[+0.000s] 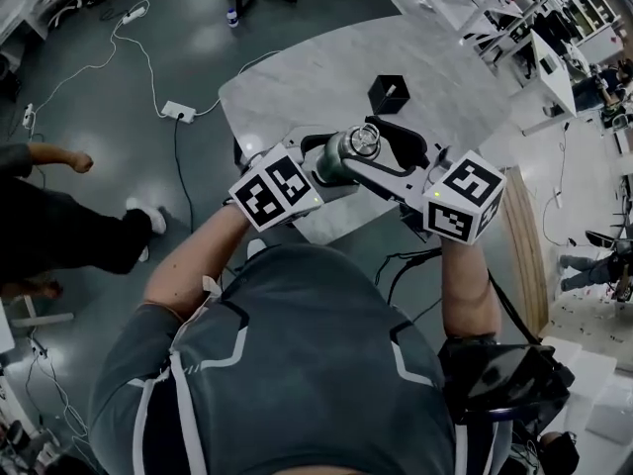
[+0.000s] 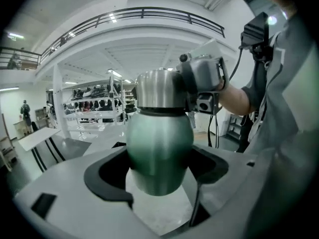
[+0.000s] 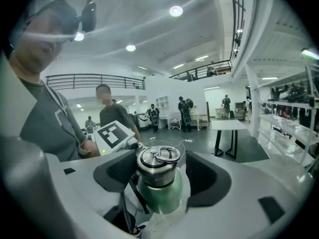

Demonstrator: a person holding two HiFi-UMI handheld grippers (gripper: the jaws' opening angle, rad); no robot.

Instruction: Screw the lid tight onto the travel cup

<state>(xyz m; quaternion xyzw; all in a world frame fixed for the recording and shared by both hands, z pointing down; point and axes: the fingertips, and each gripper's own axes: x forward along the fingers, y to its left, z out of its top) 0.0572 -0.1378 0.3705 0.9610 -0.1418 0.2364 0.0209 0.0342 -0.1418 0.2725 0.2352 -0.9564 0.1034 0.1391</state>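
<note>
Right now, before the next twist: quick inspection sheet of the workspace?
Surface: pale marbled table.
Job's things: green travel cup held off the table; steel lid seated on it, tightness unclear.
Clutter: small black box on the table.
Grippers: left gripper shut on the cup's body; right gripper open around the lid, pads clear.
Cables: white power strip and lead on the floor.
Surroundings: bystander at left, shelving beyond.
</note>
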